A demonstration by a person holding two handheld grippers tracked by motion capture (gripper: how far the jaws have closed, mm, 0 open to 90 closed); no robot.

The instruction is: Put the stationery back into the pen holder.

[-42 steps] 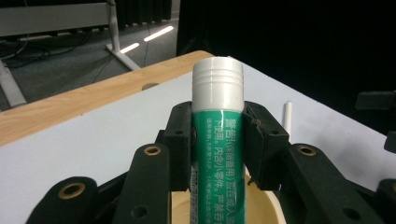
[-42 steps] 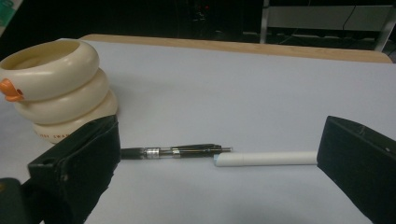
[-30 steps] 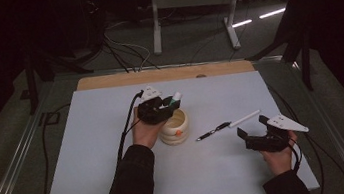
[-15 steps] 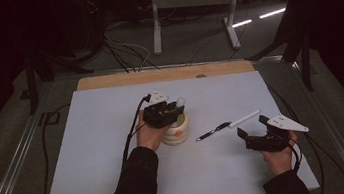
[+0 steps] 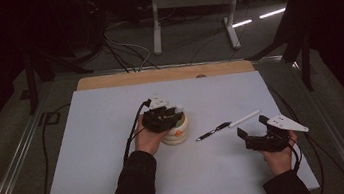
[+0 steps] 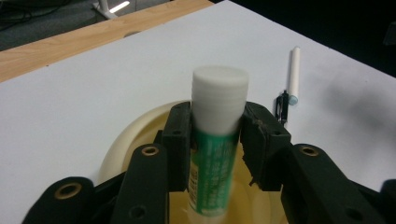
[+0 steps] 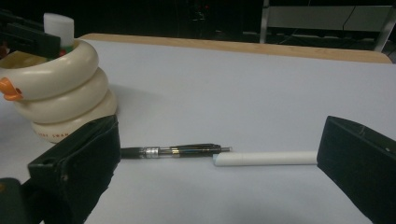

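A cream ringed cup [image 5: 178, 132] [image 7: 60, 93] [image 6: 135, 135] with an orange beak stands at the middle of the white table. My left gripper [image 5: 169, 118] [image 6: 217, 135] is shut on a green glue stick with a white cap [image 6: 218, 121] [image 7: 59, 25], held upright with its lower end inside the cup. A black pen [image 5: 213, 131] [image 7: 175, 150] and a white stick [image 5: 244, 118] [image 7: 266, 158] [image 6: 293, 70] lie end to end right of the cup. My right gripper [image 5: 260, 130] [image 7: 217, 163] stands open just short of them, its jaws wide on either side.
The white sheet [image 5: 106, 151] lies on the table with a wooden strip [image 5: 167, 74] showing along the far edge. Cables trail off the left side, and a metal stand [image 5: 193, 3] stands on the floor beyond.
My left gripper has carried the glue stick from beside the cup to over it and lowered it into the opening. The right gripper has stayed put.
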